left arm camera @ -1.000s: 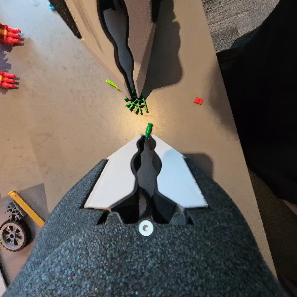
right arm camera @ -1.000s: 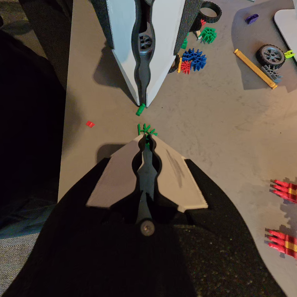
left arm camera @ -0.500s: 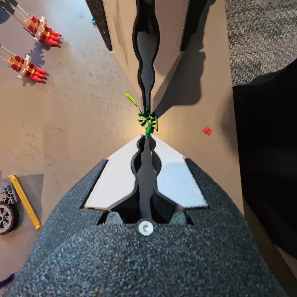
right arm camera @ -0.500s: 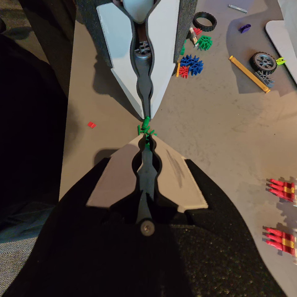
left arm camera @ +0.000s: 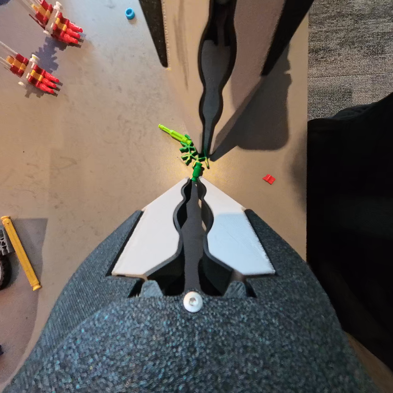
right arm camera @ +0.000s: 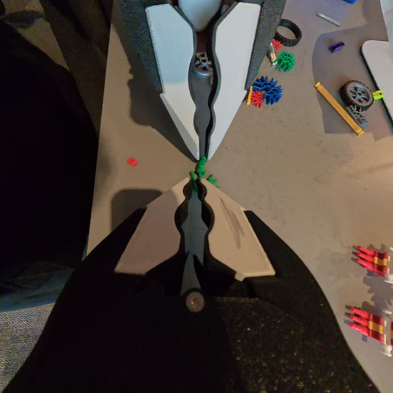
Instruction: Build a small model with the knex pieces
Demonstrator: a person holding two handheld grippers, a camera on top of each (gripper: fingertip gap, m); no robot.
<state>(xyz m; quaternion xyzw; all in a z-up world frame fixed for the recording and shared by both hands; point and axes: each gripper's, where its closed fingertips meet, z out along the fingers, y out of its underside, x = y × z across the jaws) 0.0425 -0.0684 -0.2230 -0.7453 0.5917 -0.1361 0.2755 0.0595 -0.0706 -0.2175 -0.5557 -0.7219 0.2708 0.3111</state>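
My left gripper (left arm camera: 194,179) is shut on a short dark green rod (left arm camera: 196,171), which sticks out from its tips. My right gripper (right arm camera: 195,181) is shut on a green snowflake connector (right arm camera: 205,177); in the left wrist view the connector (left arm camera: 190,153) hangs from the right gripper's tips (left arm camera: 206,151) with a lime green rod (left arm camera: 173,133) plugged into its far side. The rod's free end touches the connector's edge. In the right wrist view the left gripper (right arm camera: 202,157) faces me, the rod (right arm camera: 201,163) between both tips.
A small red piece (left arm camera: 269,179) lies near the table's edge, beyond it grey carpet (left arm camera: 350,53). Red and yellow assemblies (left arm camera: 38,76), a blue ring (left arm camera: 129,13), a yellow rod (left arm camera: 20,253), wheels (right arm camera: 357,95), a black tyre (right arm camera: 288,33) and blue, red and green connectors (right arm camera: 266,90) lie around.
The two grippers have come together: the dark green rod, apart from the connector a second ago, now meets its edge. The connector with its lime rod has tilted slightly.
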